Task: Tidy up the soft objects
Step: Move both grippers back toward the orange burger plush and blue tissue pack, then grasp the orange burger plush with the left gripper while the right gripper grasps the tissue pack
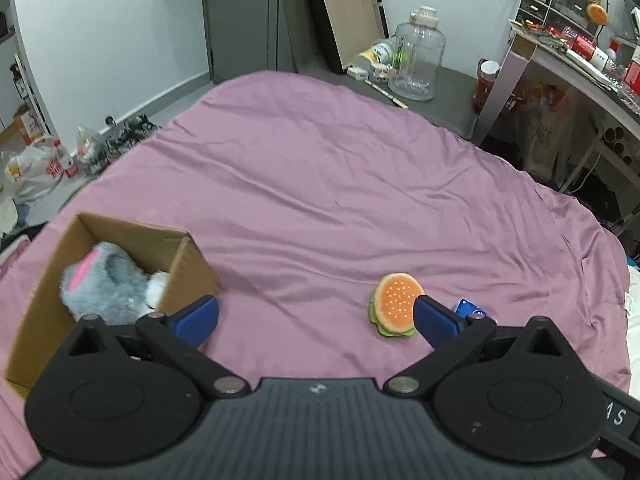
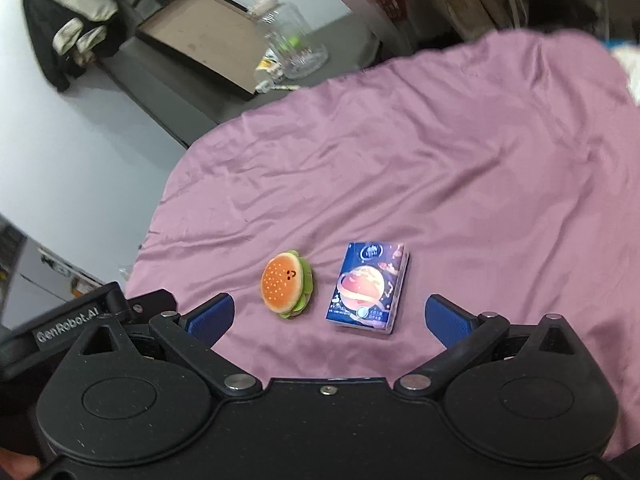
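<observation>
Black grippers, blue fingers (image 1: pixel 198 314), "GenRobot.AI" marking.

plush slipper (image 1: pixel 108 284) in box (image 1: pixel 188 264), bed (image 1: pixel 320 184) left | burger toy (image 2: pixel 286 282) mid, just left of tissue pack (image 2: pixel 368 288) | jug (image 1: pixel 418 56) on floor behind bed

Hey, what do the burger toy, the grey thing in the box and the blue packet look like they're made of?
Burger toy: plush fabric, matte, with a stitched face and soft felt-like green edges.
Grey thing in the cardboard box: long fluffy synthetic fur with a pink patch, probably a plush slipper or toy.
Blue packet: glossy printed plastic film, likely a wrapped tissue pack; the sheen suggests it.
</observation>
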{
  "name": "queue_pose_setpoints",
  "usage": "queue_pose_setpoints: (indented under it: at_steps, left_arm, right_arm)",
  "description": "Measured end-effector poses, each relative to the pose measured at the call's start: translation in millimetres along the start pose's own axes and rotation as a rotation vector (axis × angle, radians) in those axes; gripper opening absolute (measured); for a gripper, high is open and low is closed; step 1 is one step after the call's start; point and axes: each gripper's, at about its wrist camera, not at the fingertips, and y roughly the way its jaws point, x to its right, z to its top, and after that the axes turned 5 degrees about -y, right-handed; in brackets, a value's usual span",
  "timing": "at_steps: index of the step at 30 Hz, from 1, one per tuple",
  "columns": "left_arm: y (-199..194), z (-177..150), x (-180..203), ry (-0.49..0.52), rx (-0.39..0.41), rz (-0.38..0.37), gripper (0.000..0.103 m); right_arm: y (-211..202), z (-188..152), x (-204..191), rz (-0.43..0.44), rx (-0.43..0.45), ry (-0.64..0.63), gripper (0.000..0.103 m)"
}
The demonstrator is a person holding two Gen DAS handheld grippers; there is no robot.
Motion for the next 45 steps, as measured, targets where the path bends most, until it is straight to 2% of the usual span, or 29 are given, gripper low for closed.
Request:
queue_pose_setpoints:
  at_steps: [7,10,18,21,25,27,29,31,39,42,43,44,45]
  left_arm:
    - [30.7,-0.8,8.9,-0.058,-0.017,-0.008,0.103]
    - [46.7,-0.1,14.0,-0.062,-0.052,-0.014,0.103]
    - [80.3,-0.3,20.1,-0.094,-0.12,0.016,0.103]
    - [85.3,1.1,19.2,-0.097,-0.121,0.028,0.103]
    - [92.3,2.4,17.7,-0.108,-0.136,0.02,0.103]
    - [93.9,3.0,19.3,-0.108,-0.134,0.013,0.103]
    - [96.3,4.5,24.1,-0.097,-0.133,0.0,0.102]
    - [99.2,3.6,29.9,-0.08,-0.132,-0.011,0.102]
    - [110.2,-10.8,41.4,-0.085,-0.154,-0.069,0.098]
    - [113.3,-13.6,44.0,-0.085,-0.171,-0.088,0.086]
    - [114.6,-14.5,44.3,-0.086,-0.176,-0.089,0.078]
    - [115.5,-14.9,44.6,-0.084,-0.186,-0.079,0.065]
    - [115.9,-15.1,44.8,-0.082,-0.196,-0.068,0.059]
  right_arm:
    - [21.4,1.9,12.9,-0.034,-0.028,0.026,0.103]
    - [31.2,2.1,14.8,-0.039,-0.043,0.023,0.102]
    - [62.6,2.6,17.2,-0.083,-0.092,0.01,0.099]
    - [73.3,3.1,18.6,-0.108,-0.104,0.009,0.096]
    - [86.4,1.3,16.0,-0.157,-0.118,-0.021,0.091]
    - [89.3,1.0,13.1,-0.19,-0.112,-0.055,0.085]
    - [88.2,2.9,16.5,-0.22,-0.086,-0.052,0.066]
    - [86.6,4.9,21.3,-0.256,-0.066,-0.044,0.053]
    - [83.4,3.6,28.6,-0.241,-0.044,-0.013,0.051]
    - [82.3,2.8,27.3,-0.24,-0.04,-0.015,0.051]
    - [81.8,2.6,26.8,-0.24,-0.039,-0.019,0.051]
    - [80.0,2.0,26.6,-0.24,-0.039,-0.023,0.051]
    - [79.1,1.7,26.7,-0.239,-0.04,-0.025,0.051]
